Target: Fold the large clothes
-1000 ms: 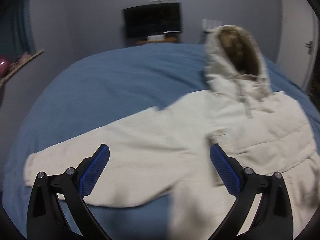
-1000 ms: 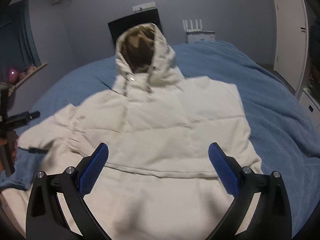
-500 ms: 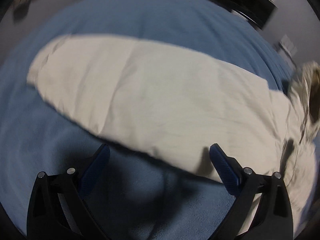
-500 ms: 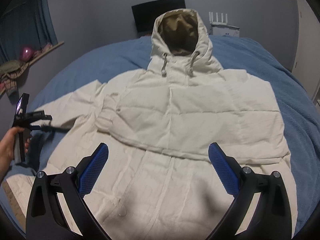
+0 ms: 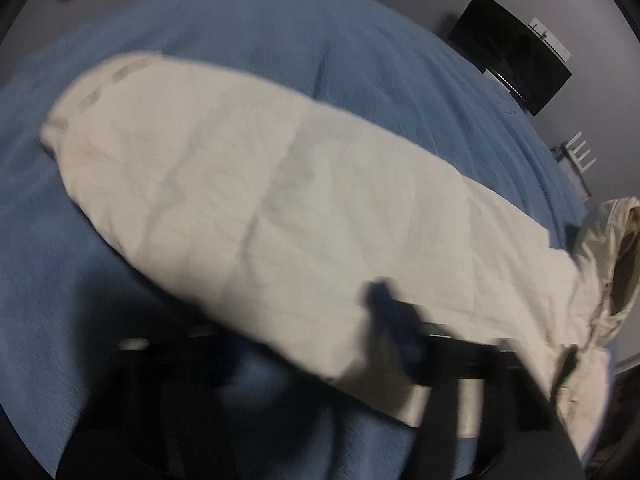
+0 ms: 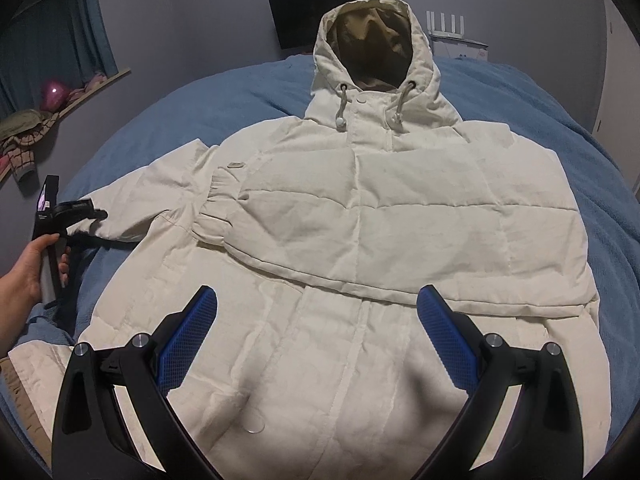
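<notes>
A cream hooded puffer jacket (image 6: 360,208) lies face up on the blue bed (image 6: 560,112), hood towards the far wall. Its right sleeve is folded across the chest, cuff (image 6: 216,216) at centre left. My right gripper (image 6: 316,332) is open and empty above the jacket's lower front. In the left wrist view the other sleeve (image 5: 280,200) stretches across the bed. My left gripper (image 5: 304,336) is heavily blurred at the sleeve's near edge; one blue pad (image 5: 396,328) shows against the cloth. In the right wrist view the left gripper (image 6: 96,216) sits at that sleeve's end, fingers hidden.
A dark TV (image 6: 296,16) and a white router (image 6: 448,28) stand at the far wall. A shelf (image 6: 60,108) with a pink ball and clothes runs along the left wall. A white door (image 6: 620,60) is at the right.
My left gripper has dropped to the sleeve's near edge, its fingers now blurred and closer together. My right gripper has drawn back slightly, still open over the jacket's front.
</notes>
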Tool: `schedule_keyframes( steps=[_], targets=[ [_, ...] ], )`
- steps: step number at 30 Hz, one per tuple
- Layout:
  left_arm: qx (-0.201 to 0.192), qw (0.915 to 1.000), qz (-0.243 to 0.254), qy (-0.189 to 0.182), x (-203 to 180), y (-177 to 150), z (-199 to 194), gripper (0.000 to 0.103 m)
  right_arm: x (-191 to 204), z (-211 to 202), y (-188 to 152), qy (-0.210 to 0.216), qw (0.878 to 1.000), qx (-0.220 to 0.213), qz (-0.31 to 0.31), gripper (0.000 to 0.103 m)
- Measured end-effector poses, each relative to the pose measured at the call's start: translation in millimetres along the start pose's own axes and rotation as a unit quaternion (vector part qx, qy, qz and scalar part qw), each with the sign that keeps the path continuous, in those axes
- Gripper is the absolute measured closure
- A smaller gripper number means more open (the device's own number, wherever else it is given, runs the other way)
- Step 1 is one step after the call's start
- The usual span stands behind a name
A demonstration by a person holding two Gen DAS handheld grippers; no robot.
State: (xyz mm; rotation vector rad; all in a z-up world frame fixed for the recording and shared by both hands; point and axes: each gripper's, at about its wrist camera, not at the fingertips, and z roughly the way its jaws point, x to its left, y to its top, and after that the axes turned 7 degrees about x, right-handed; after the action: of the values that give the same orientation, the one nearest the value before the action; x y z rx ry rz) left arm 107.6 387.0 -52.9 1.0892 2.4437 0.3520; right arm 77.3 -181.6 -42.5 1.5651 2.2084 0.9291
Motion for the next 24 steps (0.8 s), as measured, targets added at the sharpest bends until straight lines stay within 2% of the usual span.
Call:
schedule_keyframes(
  steps=[3, 7, 10, 17, 24],
  targets=[
    [-0.031, 0.9995, 0.007, 0.0, -3, 2, -16, 0.088, 1, -1, 0, -0.001, 1.0, -0.001, -0.003, 0.007],
    [-0.087, 0.9952, 0.045, -0.003, -16, 4, -50, 0.092, 1, 0, -1, 0.004, 1.0, 0.002, 0.0, 0.007],
    [-0.129, 0.987, 0.096, 0.0, -39, 3, -72, 0.094, 0, -3, -2, 0.005, 1.0, -0.002, -0.002, 0.007],
    [-0.19, 0.9627, 0.191, -0.017, -101, -17, -110, 0.096, -8, -11, -5, -0.002, 1.0, -0.01, 0.0, 0.007],
    [-0.239, 0.9272, 0.283, -0.056, -164, -54, -143, 0.097, -31, -16, -6, -0.009, 1.0, -0.018, 0.024, 0.007]
  ],
)
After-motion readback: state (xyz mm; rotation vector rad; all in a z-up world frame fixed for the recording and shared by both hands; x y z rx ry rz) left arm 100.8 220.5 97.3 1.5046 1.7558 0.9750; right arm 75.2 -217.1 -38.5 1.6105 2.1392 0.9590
